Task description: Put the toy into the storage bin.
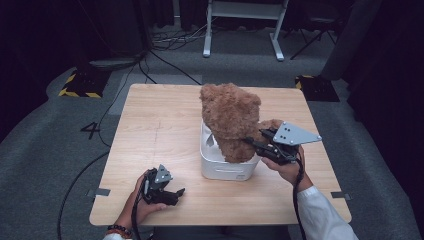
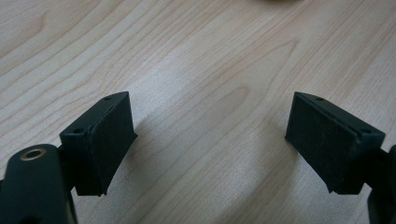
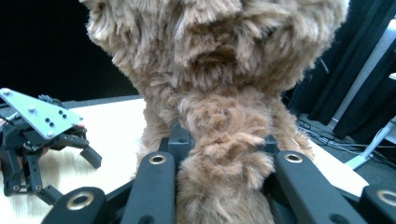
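Step in hand: lowering of the brown plush bear [image 1: 231, 120] into the white bin [image 1: 220, 167], judged from the bear standing half inside it.
Right gripper [image 1: 252, 142]: clamped tight on a furry limb of the bear; in the right gripper view the limb [image 3: 224, 154] bulges up between the two jaws, squeezed narrow.
Left gripper [image 1: 175, 194]: idle, resting low on the wooden table [image 1: 150, 130] near its front edge, well apart from the bin; jaws apart, bare pads [image 2: 109, 140] with only wood grain between them.
Bear: upright, lower body inside the bin, head and shoulders above the rim, leaning slightly toward the right gripper.
Bin: near mid-table, just in front of the right hand [image 1: 287, 170].
Next move, as a judgement: further descent until the body settles on the bin floor, then release of the limb; likely a steadying touch on the bin from the left, should the bin tip or slide.
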Available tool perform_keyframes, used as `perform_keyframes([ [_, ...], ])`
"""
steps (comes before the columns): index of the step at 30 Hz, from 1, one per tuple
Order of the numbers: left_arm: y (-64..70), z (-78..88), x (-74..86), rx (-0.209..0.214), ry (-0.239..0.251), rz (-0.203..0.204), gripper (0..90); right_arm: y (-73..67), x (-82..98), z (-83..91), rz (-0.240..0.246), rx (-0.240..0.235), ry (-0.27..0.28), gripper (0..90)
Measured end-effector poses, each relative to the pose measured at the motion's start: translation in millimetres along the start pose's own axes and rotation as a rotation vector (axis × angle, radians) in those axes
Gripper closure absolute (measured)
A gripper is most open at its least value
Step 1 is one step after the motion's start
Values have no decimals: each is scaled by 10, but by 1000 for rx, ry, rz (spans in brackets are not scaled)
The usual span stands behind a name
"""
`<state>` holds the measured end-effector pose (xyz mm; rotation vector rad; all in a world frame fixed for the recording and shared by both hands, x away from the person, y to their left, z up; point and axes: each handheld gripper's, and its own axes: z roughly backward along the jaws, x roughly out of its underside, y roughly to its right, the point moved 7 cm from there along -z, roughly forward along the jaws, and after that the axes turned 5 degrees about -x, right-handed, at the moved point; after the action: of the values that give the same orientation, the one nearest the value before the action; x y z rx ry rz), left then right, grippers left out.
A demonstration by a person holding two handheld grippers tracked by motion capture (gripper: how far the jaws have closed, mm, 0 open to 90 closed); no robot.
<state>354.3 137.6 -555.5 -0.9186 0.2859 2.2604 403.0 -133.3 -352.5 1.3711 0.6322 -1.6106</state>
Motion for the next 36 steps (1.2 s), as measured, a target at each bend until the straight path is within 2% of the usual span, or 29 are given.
perform_keyframes([
  [5,0,0,0,0,1,0,154,-6,25,-40,-2,-7,-17,698],
  [10,1,-1,-1,0,1,1,154,-9,65,-102,4,-24,-58,692],
  [17,0,-1,-1,0,1,1,154,-7,75,-150,10,-36,-79,687],
  [23,0,-1,-1,0,1,1,154,-36,164,-262,21,-60,-145,680],
  [27,0,-1,-1,-1,1,1,154,-31,183,-292,22,-60,-149,681],
  [36,1,-1,-1,0,1,2,154,-25,245,-377,15,-83,-195,683],
])
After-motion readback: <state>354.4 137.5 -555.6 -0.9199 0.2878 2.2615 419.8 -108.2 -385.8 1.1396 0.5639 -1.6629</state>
